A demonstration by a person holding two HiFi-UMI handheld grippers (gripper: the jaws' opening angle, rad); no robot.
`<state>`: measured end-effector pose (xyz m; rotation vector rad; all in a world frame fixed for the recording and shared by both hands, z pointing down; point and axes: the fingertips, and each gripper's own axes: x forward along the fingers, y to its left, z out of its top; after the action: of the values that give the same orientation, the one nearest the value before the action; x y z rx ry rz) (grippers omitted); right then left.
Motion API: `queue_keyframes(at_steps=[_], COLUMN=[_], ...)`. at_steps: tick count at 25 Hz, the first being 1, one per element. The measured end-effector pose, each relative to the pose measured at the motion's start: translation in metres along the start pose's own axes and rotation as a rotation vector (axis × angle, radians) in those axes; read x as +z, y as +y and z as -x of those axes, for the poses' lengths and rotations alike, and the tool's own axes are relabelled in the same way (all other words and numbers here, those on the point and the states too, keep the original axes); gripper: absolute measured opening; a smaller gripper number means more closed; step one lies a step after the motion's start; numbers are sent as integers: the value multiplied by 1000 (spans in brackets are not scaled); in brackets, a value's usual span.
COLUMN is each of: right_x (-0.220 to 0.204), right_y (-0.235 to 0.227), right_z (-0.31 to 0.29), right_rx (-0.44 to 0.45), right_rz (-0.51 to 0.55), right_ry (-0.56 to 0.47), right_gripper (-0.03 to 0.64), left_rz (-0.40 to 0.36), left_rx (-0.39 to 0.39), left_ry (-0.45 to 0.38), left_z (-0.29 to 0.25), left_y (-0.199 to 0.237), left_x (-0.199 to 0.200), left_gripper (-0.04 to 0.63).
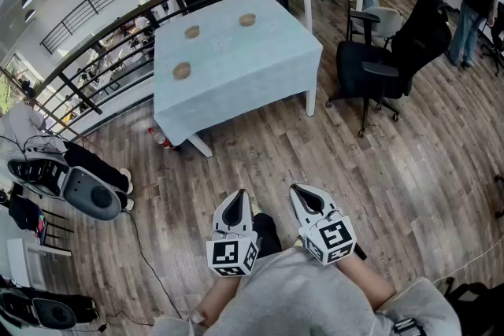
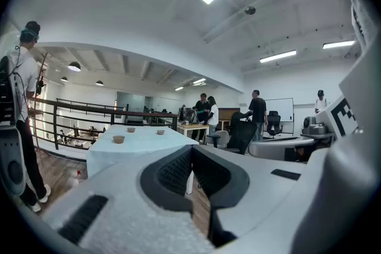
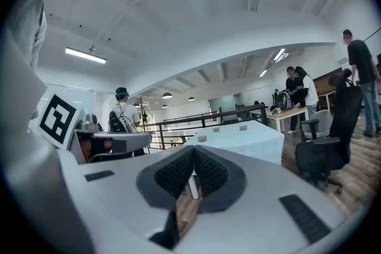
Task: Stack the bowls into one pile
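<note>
The left gripper point(image 1: 239, 196) is held low in front of the person's body, jaws closed together with nothing between them. All three bowls lie ahead of it and well apart from it, across a stretch of bare floor, so the coming move is judged to be a walk forward, not a reach. The near bowl point(image 1: 182, 71) sits ahead and somewhat left of the left gripper's line, close to the table's front left edge. This makes it likely the first one within range, and the left gripper the nearer of the two. The middle bowl point(image 1: 192, 31) lies beyond it, and the far bowl point(image 1: 247, 19) is further right, roughly ahead of the gap between the grippers. The bowls are round, upright and apart from one another, so none offers a preferred axis. The right gripper point(image 1: 302, 190) is just beside the left, also pinched shut and empty.

The table point(image 1: 260, 67) wears a pale blue cloth. A railing point(image 1: 110, 31) runs left of it, and a black chair point(image 1: 378, 67) stands right on wooden floor point(image 1: 260, 145).
</note>
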<state>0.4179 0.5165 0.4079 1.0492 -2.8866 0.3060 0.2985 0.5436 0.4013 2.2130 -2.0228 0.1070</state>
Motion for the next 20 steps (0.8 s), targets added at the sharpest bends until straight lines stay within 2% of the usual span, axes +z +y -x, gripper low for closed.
queue_keyframes(at_steps=[4,8,11,14,20], right_x=[5,13,20,19,6], right_y=[5,8,6,6,20], right_z=[-7,-9,-9,-12,-24], right_rx=[7,11,10,36,65], right_rz=[27,54,28,-17,2], right_ry=[-8,-20,-35,-46,-21], right_gripper=[26,26,26,26,27], left_rz=[-15,-47,-48,-46,-25], left_rx=[9,43,85,94,97], left_ry=[-19,4,21,24,40], left_z=[0,9,16,15,14], left_y=[7,16,27,32,41], left_x=[8,4,1,0,-11], left_gripper=[20,20,20,20,20])
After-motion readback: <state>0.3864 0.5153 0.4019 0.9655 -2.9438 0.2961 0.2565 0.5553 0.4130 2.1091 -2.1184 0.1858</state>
